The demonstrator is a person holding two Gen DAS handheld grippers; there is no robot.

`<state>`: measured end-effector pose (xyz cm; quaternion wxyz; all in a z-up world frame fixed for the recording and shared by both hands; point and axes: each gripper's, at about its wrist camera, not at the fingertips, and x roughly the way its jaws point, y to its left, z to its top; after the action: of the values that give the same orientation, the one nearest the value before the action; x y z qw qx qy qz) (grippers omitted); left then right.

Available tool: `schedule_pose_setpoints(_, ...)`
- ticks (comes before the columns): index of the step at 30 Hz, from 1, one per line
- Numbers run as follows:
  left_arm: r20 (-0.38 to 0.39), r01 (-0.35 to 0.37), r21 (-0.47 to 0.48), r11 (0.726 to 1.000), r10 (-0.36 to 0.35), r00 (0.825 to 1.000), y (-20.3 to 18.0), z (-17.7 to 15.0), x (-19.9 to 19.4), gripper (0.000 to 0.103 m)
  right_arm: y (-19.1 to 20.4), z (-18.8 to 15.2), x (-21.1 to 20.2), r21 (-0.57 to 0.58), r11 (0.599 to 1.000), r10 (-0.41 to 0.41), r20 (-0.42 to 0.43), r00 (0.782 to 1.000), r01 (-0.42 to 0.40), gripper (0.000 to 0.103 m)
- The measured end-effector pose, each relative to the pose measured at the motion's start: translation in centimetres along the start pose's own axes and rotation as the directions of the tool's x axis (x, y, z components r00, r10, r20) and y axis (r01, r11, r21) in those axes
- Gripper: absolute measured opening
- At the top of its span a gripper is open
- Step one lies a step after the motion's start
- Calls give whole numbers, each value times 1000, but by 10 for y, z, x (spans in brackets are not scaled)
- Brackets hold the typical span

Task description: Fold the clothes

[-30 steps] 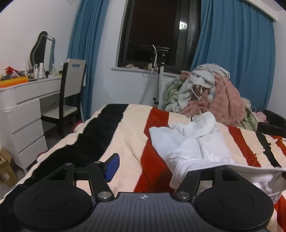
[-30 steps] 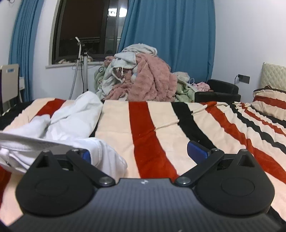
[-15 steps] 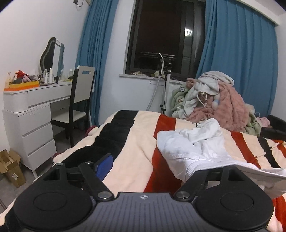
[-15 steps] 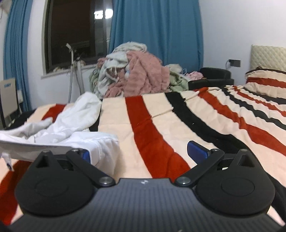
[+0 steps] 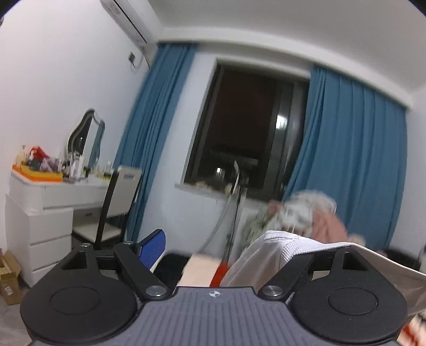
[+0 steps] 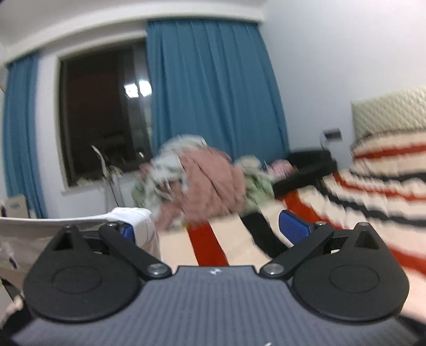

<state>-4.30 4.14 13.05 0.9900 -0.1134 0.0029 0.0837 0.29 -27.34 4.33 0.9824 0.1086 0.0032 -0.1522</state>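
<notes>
1. Lifting into a bedroom scene, my left tool (image 5: pixel 226 246) points toward a dark window (image 5: pixel 247 133) framed by blue curtains (image 5: pixel 351 165); its fingers stand wide apart, the blue pad (image 5: pixel 152 248) of the left finger bare, while the right finger is hidden under the white garment (image 5: pixel 269 255) draped over it. I cannot tell whether anything pinches the cloth there.

2. The white garment's ribbed hem stretches taut to the right edge of the left wrist view, above the striped bed (image 5: pixel 202 268), of which only a cream and red patch shows.

3. My right tool (image 6: pixel 211 229) is also spread wide: its right blue pad (image 6: pixel 294 226) is free over the bed (image 6: pixel 359 202), and its left pad (image 6: pixel 126 231) lies against the white garment (image 6: pixel 141 223), which wraps that finger and runs flat off to the left edge of the view.

4. Behind, a blurred pile of clothes (image 6: pixel 207 181) in pink, grey and pale green sits at the far side of the bed, beside a black armchair (image 6: pixel 306 170).

5. At the left of the left wrist view, a white dressing counter (image 5: pixel 40 207) carries a mirror (image 5: pixel 86 138) and clutter, with a chair (image 5: pixel 117 202) pulled up to it; an air conditioner (image 5: pixel 125 21) hangs high on the wall.
</notes>
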Motion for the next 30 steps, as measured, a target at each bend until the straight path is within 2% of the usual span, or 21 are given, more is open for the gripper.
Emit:
schedule_pose_setpoints(3,78,20,-33,999,-17,997,-11,66,-18,84,9,67,-15,-16,999,50,98,994,-48,102)
schedule_pose_setpoints(5,135,35,-50,998,-28,990,-19,111,-31,89,14,115,-29,-27,996,87,162,983,-84,102)
schedule_pose_setpoints(10,274,77,-53,996,-59,960,-41,220,-73,94,19,231,-67,-30,985,171,293,941,-170,103)
schedule_pose_setpoints(14,323,69,-33,997,-55,945,-63,286,-83,99,23,311,-82,-42,973,226,350,909,-226,103)
schedule_pose_setpoints(16,315,55,-8,998,-49,948,-74,304,-76,100,28,342,-75,-57,972,235,343,909,-229,103)
schedule_pose_setpoints(18,283,53,11,999,-54,958,-85,308,-56,100,36,363,-59,-91,973,231,328,916,-213,103)
schedule_pose_setpoints(20,237,56,26,998,-61,970,-93,304,-32,102,42,371,-38,-118,972,232,297,926,-205,103)
schedule_pose_setpoints(22,168,61,41,997,-67,984,-98,286,7,102,45,365,-11,-134,972,222,252,942,-193,103)
schedule_pose_setpoints(26,30,75,59,995,-77,997,-103,217,102,102,55,317,68,-190,970,183,138,973,-155,103)
schedule_pose_setpoints(30,-96,63,64,996,-56,994,-107,135,221,102,67,249,166,-221,967,133,24,991,-125,103)
